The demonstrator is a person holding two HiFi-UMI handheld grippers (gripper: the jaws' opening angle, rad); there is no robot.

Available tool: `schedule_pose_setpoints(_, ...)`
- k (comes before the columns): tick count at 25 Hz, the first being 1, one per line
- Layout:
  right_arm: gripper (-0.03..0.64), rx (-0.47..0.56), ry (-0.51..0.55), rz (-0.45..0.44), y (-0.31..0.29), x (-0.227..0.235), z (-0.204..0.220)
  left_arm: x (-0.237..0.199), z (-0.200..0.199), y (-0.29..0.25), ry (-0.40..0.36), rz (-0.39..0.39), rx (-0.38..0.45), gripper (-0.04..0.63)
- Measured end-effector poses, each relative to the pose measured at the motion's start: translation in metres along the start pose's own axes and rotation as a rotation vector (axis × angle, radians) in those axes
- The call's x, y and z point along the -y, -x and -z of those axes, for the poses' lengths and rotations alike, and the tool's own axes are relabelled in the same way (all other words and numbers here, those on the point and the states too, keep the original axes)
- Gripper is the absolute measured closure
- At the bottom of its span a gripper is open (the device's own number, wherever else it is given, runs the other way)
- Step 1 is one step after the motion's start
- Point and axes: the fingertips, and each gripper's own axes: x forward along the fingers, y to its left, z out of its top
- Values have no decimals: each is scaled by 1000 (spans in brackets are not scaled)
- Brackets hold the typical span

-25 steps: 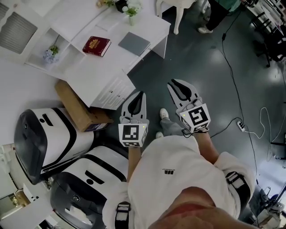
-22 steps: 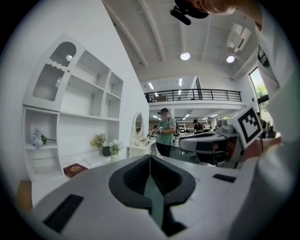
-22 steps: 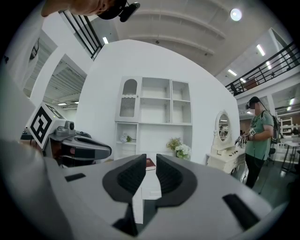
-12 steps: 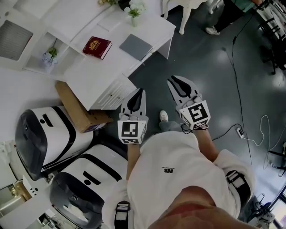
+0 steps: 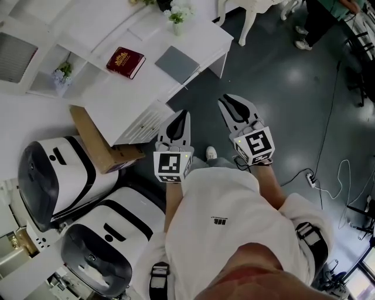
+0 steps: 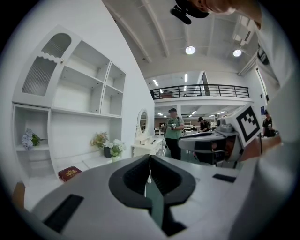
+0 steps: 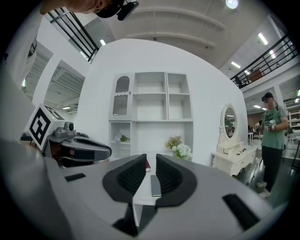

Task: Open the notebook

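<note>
White desk (image 5: pixel 120 94) at upper left carries the grey notebook (image 5: pixel 177 62), lying closed just beside a red book (image 5: pixel 125 61). Left gripper (image 5: pixel 183 114) has its jaws pressed together, empty. Right gripper (image 5: pixel 228 103) has its jaws parted, nothing between; both are clear of the desk.

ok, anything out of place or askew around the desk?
Only the cardboard box: it lies tilted on the floor between the white desk and a white pod. Grey notebook and red book lie flat on the desk; nothing spilled.

We see a cardboard box (image 5: pixel 94 137) just beside two white-and-black machines (image 5: pixel 58 176). Flowers (image 5: pixel 177 13) stand on the white desk (image 5: pixel 117 94).
</note>
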Motion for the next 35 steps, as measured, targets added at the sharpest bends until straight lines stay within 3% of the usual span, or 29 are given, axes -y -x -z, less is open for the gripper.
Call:
schedule_pose_setpoints(17, 569, -40, -12, 19, -74, 38, 13, -50, 2, -68, 12, 32, -8, 595)
schedule_pose_setpoints(35, 574, -128, -38, 67, -163, 66, 44, -107, 31, -145, 36, 159, -69, 595)
